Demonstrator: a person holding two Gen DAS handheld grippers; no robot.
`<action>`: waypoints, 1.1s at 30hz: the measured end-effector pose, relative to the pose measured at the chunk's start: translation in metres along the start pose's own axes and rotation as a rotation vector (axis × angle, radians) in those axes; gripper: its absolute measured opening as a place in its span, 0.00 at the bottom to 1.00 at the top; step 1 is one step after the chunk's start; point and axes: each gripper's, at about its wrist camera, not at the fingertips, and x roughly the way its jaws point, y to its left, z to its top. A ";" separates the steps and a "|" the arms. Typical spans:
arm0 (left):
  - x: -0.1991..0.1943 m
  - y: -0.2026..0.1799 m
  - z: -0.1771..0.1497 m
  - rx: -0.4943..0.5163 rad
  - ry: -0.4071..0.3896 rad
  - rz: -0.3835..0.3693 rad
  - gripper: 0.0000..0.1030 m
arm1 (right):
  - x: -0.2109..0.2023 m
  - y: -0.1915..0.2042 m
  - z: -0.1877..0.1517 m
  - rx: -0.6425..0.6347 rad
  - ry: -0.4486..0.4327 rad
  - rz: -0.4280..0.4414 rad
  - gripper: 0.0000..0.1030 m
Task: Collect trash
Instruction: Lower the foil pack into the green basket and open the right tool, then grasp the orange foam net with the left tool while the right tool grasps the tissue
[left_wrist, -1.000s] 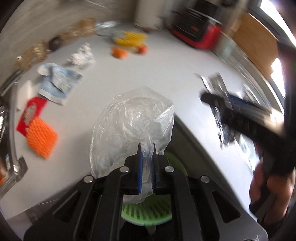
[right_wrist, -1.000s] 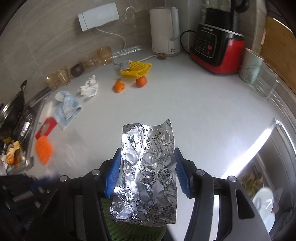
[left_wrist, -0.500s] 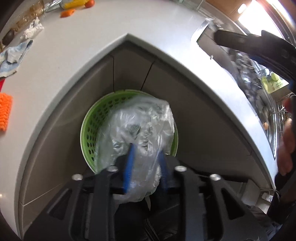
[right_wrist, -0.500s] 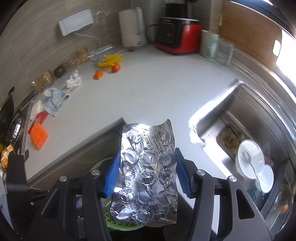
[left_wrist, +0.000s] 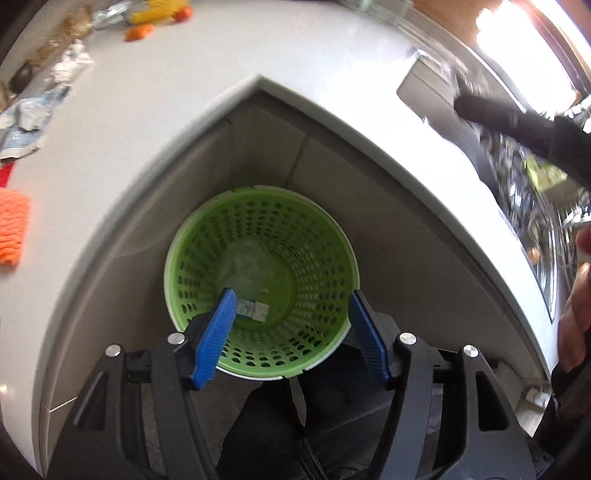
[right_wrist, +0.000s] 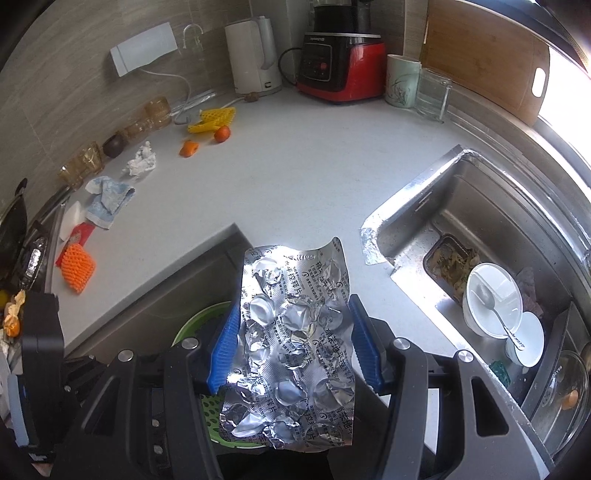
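While crinkled foil blister sheet gleams, perforated green basket gapes.

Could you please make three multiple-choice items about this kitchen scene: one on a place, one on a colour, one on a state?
1. Where does the clear plastic bag lie?
A. in the sink
B. inside the basket
C. on the counter

2. What colour is the basket?
A. green
B. red
C. white

3. What does the right gripper hold?
A. nothing
B. an orange foam net
C. a foil blister pack

Answers: 1 B, the bag shows at the basket's bottom; 2 A, its perforated wall is green; 3 C, the pack sits between both blue pads.
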 end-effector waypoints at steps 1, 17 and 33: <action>-0.009 0.004 0.001 -0.021 -0.027 0.021 0.64 | -0.001 0.002 -0.001 -0.016 0.001 0.007 0.55; -0.092 0.077 -0.029 -0.379 -0.237 0.337 0.87 | 0.012 0.086 -0.042 -0.410 0.092 0.139 0.85; -0.103 0.084 -0.011 -0.528 -0.283 0.399 0.88 | 0.010 0.100 0.033 -0.461 -0.061 0.209 0.98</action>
